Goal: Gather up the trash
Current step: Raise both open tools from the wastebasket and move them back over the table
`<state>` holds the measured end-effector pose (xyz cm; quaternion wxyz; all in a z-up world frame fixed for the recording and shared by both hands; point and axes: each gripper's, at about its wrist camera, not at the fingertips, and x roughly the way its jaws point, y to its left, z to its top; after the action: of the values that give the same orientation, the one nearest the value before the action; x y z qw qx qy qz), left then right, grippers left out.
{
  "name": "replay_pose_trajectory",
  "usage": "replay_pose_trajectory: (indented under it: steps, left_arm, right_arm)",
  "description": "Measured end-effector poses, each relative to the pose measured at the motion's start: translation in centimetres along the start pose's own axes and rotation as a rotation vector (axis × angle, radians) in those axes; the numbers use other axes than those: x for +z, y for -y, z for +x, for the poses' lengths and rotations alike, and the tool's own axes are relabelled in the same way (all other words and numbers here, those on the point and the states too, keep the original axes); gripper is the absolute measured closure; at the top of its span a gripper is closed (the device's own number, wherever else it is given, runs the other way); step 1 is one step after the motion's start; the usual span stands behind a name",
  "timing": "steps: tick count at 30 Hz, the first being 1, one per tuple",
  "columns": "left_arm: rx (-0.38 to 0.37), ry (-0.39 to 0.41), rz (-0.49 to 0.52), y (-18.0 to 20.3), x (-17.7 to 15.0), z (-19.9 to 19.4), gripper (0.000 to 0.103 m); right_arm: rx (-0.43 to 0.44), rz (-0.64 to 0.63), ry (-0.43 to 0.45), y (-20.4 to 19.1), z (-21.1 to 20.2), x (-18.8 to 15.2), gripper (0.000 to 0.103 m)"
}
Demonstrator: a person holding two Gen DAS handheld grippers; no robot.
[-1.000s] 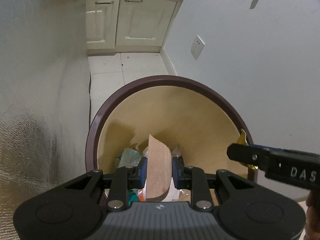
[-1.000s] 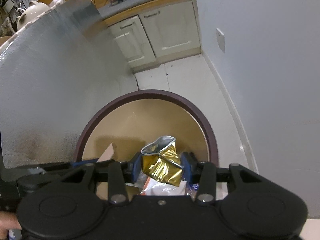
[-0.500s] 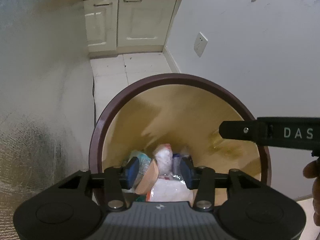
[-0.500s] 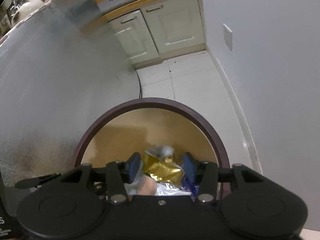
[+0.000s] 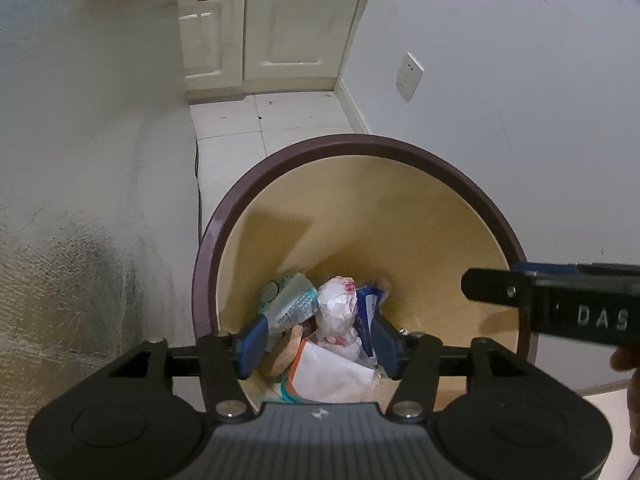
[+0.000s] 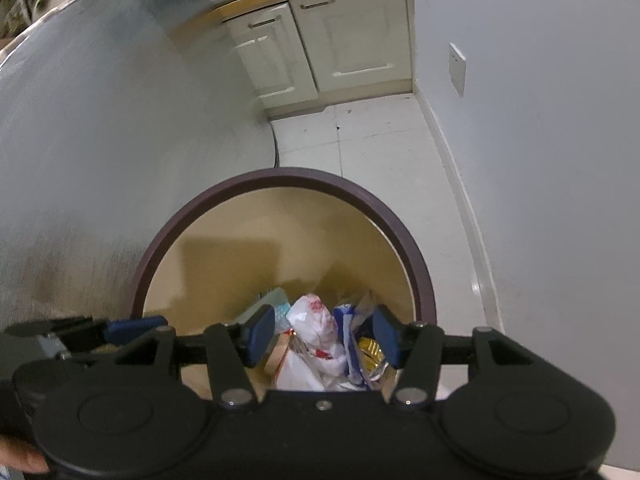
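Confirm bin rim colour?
Dark maroon-brown rim, tan inside; clearest in the left wrist view.

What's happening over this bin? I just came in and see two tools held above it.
A person is collecting trash with a tool in each hand. Both the left tool and the right tool hang over the round bin, holding nothing; the left's jaws are opening. A crumpled white wrapper, a gold foil packet and other scraps lie in the bin below.
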<state>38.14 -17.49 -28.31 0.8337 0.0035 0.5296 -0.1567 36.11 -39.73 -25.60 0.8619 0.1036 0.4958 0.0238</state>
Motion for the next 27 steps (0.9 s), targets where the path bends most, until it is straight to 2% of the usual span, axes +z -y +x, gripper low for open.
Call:
replay_pose_trajectory:
  steps: [7, 9, 27]
  left_arm:
    - [-0.001, -0.005, -0.015, 0.1, -0.4, -1.0, 0.039]
    - [0.003, -0.002, -0.017, 0.2, -0.5, -1.4, 0.033]
    - [0.047, 0.023, -0.027, -0.2, -3.2, -5.5, 0.005]
  right_arm:
    - [0.000, -0.025, -0.007, 0.0, -1.1, -1.0, 0.047]
    - [0.001, -0.032, -0.004, 0.0, -1.5, -1.3, 0.046]
    - [-0.025, -0.043, 0.062, 0.0, -5.8, -4.5, 0.020]
